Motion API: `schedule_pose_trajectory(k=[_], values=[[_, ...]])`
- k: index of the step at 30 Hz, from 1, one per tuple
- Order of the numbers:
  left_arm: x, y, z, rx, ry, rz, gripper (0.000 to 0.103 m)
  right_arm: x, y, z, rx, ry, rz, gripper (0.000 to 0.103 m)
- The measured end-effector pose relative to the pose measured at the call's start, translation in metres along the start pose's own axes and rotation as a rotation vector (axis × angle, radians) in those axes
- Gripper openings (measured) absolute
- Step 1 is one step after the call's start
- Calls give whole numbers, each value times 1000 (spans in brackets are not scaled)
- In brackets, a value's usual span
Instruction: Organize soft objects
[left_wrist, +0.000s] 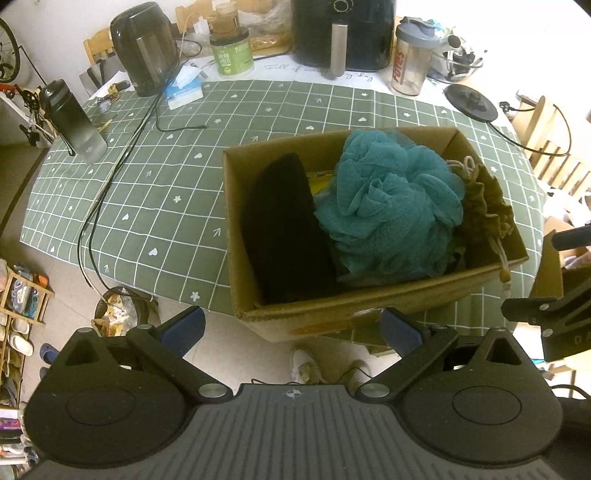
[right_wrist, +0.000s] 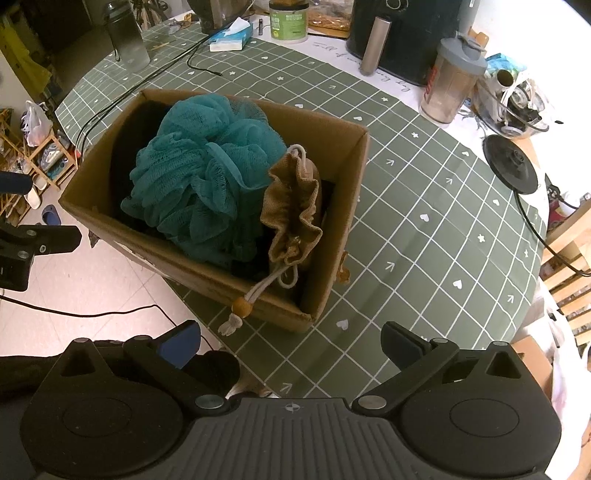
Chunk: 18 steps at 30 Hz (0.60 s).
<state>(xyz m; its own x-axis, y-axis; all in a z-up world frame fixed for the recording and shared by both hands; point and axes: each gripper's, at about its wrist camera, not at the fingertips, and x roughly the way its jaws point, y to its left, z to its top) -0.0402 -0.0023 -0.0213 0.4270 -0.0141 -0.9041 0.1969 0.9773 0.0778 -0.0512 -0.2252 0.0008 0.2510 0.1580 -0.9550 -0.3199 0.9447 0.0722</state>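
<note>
The cardboard box (left_wrist: 369, 299) ahead of both tools holds a teal mesh puff (left_wrist: 391, 206), black fabric (left_wrist: 284, 229) and a burlap drawstring pouch (right_wrist: 295, 210); sorting appears complete. Left tool (left_wrist: 291, 328) and right tool (right_wrist: 290, 341) stand apart, empty. No soft items remain on the green checked tabletop (right_wrist: 424, 240); kitchen clutter beyond.

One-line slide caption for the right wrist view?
Open right gripper facing cardboard box holding teal loofah, burlap pouch.
</note>
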Motion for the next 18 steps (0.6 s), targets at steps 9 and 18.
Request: schedule_pose_trajectory(k=[9,18], values=[[0,-1,0,0,-1,-2,103,-1,-2,-1,7,-4,-7,103],[-1,-2,-1,-5,-3,-2,103,-2,-1,-1,8,-6,-9,103]])
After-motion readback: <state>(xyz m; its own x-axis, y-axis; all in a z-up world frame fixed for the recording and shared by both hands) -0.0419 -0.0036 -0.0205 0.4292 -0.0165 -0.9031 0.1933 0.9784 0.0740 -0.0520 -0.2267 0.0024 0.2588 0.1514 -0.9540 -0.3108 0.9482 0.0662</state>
